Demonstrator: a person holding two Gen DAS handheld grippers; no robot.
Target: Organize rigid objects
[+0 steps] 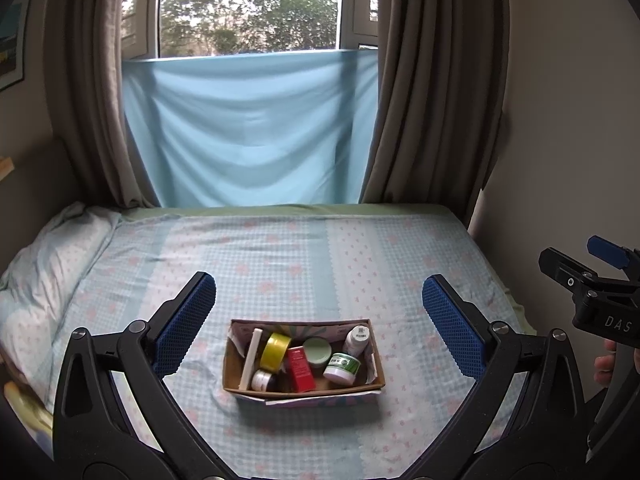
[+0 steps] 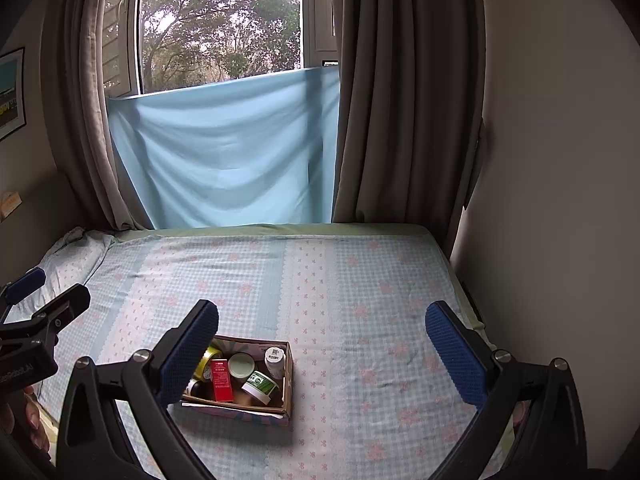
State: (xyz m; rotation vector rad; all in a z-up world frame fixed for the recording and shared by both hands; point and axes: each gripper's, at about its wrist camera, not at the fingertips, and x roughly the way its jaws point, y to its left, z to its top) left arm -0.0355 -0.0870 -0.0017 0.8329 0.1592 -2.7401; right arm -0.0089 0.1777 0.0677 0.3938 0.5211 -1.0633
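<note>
Cardboard box point(image 1: 304, 394) is sitting mid-bed point(image 1: 300, 248), already holding the jars and tape. Both hand-held grippers, left point(image 1: 319, 320) and right point(image 2: 322, 350), are hovering above the box, wide open, empty. I'd approach one item straight down, slowly.

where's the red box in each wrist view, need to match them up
Left wrist view: the red box stands near the middle of the cardboard box, lower centre of the picture, between the two fingers of the left gripper.
Right wrist view: the red box is in the lower left, just right of the left finger of the right gripper.
Shared landmark: the green-labelled jar, to its right in both.
</note>
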